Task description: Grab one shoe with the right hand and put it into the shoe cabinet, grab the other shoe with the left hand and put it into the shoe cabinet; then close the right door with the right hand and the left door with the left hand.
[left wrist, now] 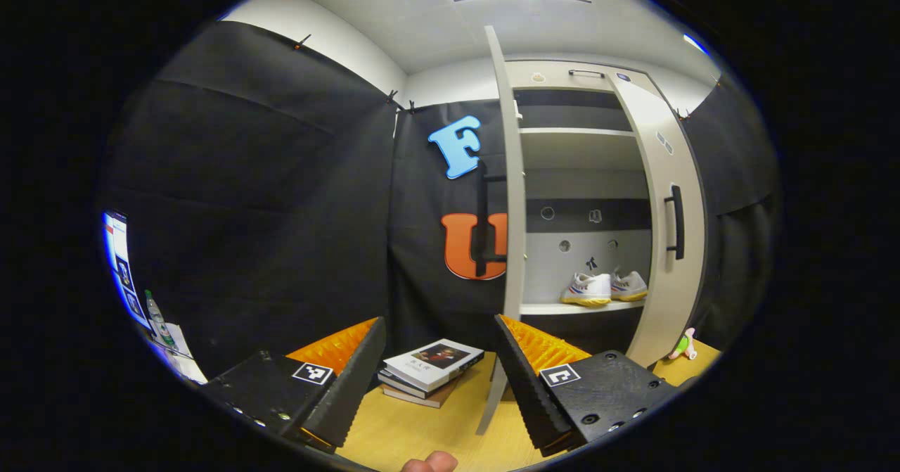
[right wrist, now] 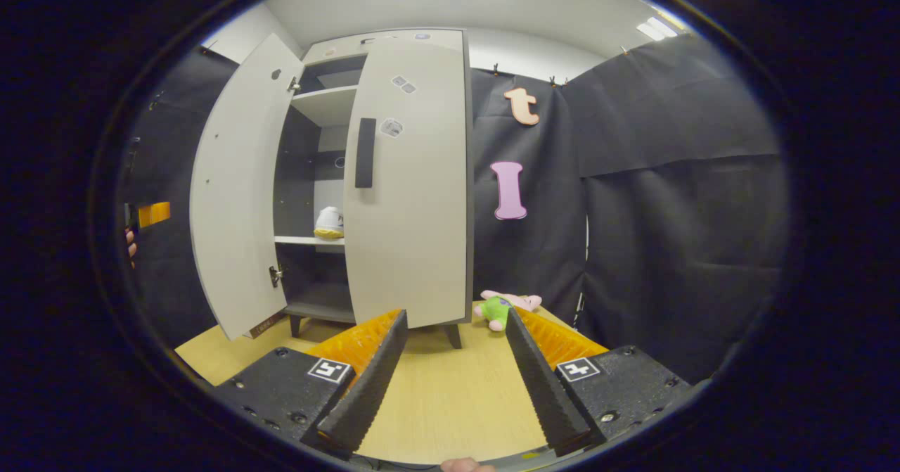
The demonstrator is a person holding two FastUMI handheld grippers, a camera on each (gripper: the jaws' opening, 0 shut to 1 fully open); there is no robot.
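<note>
Shoes (left wrist: 603, 289), a white pair with yellow soles, sit side by side on a low shelf (left wrist: 580, 308) inside the cabinet (right wrist: 394, 176), toes angled left in the left gripper view.

Nearest in that view, the left gripper (left wrist: 439, 377) has its jaws spread wide with nothing between them, held over a wooden floor (left wrist: 415, 430). A fingertip (left wrist: 430, 463) peeks in at the bottom edge. Just past the gripper, a small stack of books (left wrist: 427, 371) lies on the floor by the black cloth wall. Beyond it stands the left door (left wrist: 512, 205), swung out and seen edge-on, with a dark handle on its outer face. The right door (left wrist: 668, 233) is only partly open, its dark handle (left wrist: 676, 221) facing the camera. A small toy (left wrist: 683, 345) lies on the floor at the foot of that door. Far left, a bottle (left wrist: 155, 317) stands near a lit screen.

In the right gripper view, the right gripper (right wrist: 453, 373) is also wide open and empty above the floor. Farther off, a green and pink plush toy (right wrist: 506, 304) lies at the cabinet's right foot. The right door looks nearly closed from here, while the left door stands wide open. Through the gap between them, one shoe shows on the shelf. At the far left edge, fingers and part of the other gripper can be seen.
</note>
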